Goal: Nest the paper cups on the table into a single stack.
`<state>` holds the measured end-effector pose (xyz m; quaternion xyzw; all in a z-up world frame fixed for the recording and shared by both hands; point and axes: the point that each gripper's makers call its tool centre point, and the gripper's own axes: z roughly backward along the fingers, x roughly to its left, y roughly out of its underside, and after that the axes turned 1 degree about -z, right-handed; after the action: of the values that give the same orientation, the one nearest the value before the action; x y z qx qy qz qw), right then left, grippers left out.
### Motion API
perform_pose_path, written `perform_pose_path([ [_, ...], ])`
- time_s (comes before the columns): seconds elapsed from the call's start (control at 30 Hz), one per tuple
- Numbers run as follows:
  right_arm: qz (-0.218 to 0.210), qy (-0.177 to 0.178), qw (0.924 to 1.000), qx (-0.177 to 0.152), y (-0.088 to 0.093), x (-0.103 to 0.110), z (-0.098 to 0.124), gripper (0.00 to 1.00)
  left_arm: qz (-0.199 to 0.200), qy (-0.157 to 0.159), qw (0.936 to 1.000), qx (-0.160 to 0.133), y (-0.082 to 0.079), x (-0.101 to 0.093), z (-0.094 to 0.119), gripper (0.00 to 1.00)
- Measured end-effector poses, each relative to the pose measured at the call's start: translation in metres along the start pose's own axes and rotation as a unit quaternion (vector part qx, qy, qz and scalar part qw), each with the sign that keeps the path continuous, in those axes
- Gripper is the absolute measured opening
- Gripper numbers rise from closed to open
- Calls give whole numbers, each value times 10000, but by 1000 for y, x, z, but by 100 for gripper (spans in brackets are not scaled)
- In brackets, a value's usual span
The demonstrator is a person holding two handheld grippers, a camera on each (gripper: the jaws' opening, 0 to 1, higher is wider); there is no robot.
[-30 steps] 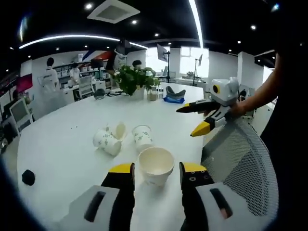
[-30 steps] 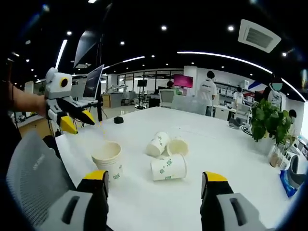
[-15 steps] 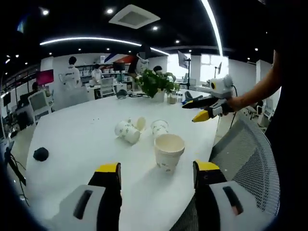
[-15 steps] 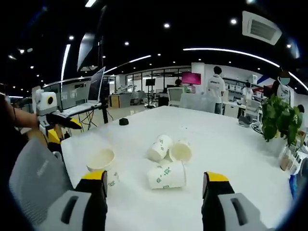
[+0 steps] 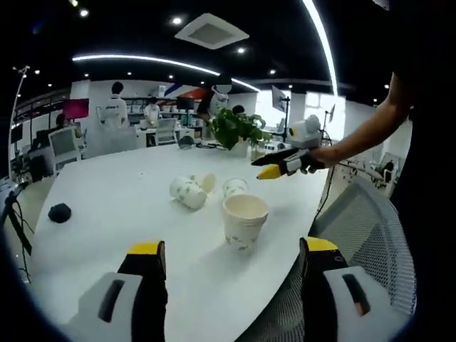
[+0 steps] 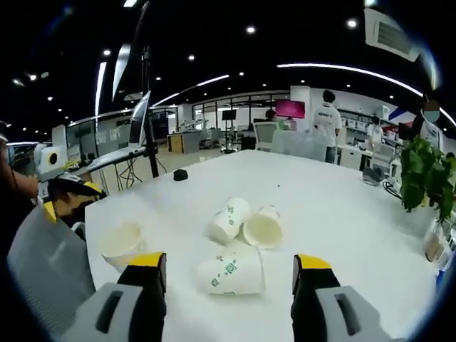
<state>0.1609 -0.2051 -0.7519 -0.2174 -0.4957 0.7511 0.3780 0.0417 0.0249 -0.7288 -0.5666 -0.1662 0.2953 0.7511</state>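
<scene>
A plain paper cup (image 5: 244,220) stands upright near the table's edge, just ahead of my open left gripper (image 5: 234,249). Beyond it three green-printed cups lie on their sides: two touching (image 5: 189,192) and one alone (image 5: 234,187). In the right gripper view the lone lying cup (image 6: 231,274) rests between and just beyond the tips of my open right gripper (image 6: 229,261). The touching pair (image 6: 244,224) lies farther out and the upright cup (image 6: 121,244) is at the left. Each gripper shows in the other's view, the right gripper (image 5: 265,167) and the left gripper (image 6: 71,199), both held above the table edge.
A grey mesh chair back (image 5: 363,246) stands at the white table's (image 5: 107,206) near edge. A small black object (image 5: 59,211) lies on the table, a potted plant (image 5: 235,127) at its far end. A stand with a screen (image 6: 141,117) and several people are behind.
My left gripper has drawn back from the upright cup and its jaws stand wider. My right gripper has moved in over the table, closer to the lone lying cup. The cups have not moved.
</scene>
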Motion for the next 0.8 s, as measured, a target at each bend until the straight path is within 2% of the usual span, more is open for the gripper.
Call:
perform_pose_path([
  [0.17,-240,-73,9996,137,7,-20,-10,68,-27,-17,10000,-77,5,-1,-2,82],
  [0.33,-249,-315,9987,303,12,-29,-18,62,139,-9,9995,-279,-1,-3,-3,86],
  [0.47,-330,-494,9978,303,11,-28,-23,59,160,66,9994,-289,-1,-7,-4,87],
  [0.6,-495,-616,9957,481,16,-24,-28,59,107,230,9989,-385,-2,-13,-6,92],
  [0.7,-877,-753,9911,653,22,-20,-31,54,90,306,9987,-407,0,-15,-6,96],
  [0.8,-938,-769,9905,645,22,-24,-36,51,20,301,9988,-385,1,-15,-7,98],
])
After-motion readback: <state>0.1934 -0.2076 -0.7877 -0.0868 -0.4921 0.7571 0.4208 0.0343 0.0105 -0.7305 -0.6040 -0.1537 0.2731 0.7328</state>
